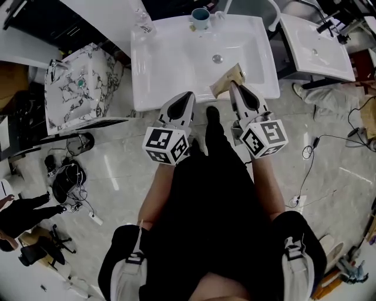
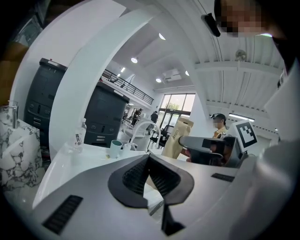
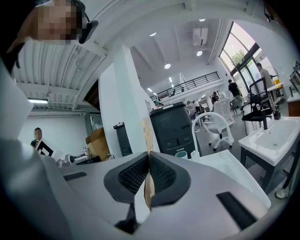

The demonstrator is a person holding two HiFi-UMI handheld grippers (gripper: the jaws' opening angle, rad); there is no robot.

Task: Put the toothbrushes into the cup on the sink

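- Farthest left in your head view, a marble-patterned basin (image 1: pixel 82 88) stands apart from the white sink (image 1: pixel 176 59).
- On the sink's back left corner stands a clear bottle (image 1: pixel 143 24). Your left gripper view shows it too (image 2: pixel 79 138), to the left of the cup.
- Your left gripper (image 1: pixel 187 95) is at the sink's front edge, left of centre. In its own view (image 2: pixel 149 156) the ribbed pads meet at the tips and nothing sits between them, so it is closed and empty.
- The teal cup (image 1: pixel 200 17) stands upright on the back rim of the sink, beside the faucet and well apart from both grippers. It shows small and far off in the left gripper view (image 2: pixel 116 149) and in the right gripper view (image 3: pixel 181 154).
- A tan paper pack (image 1: pixel 228 79) is over the front right of the basin, near the drain (image 1: pixel 217 58). The left gripper view shows it upright (image 2: pixel 177 138). You cannot tell from any view whether toothbrushes are inside it.
- Your right gripper (image 1: pixel 233 85) has that pack in its jaws. In its own view (image 3: pixel 148 155) the pads are pressed onto the pack's thin edge (image 3: pixel 147 136), which rises above them.
- A second white sink (image 1: pixel 314 44) stands further right.
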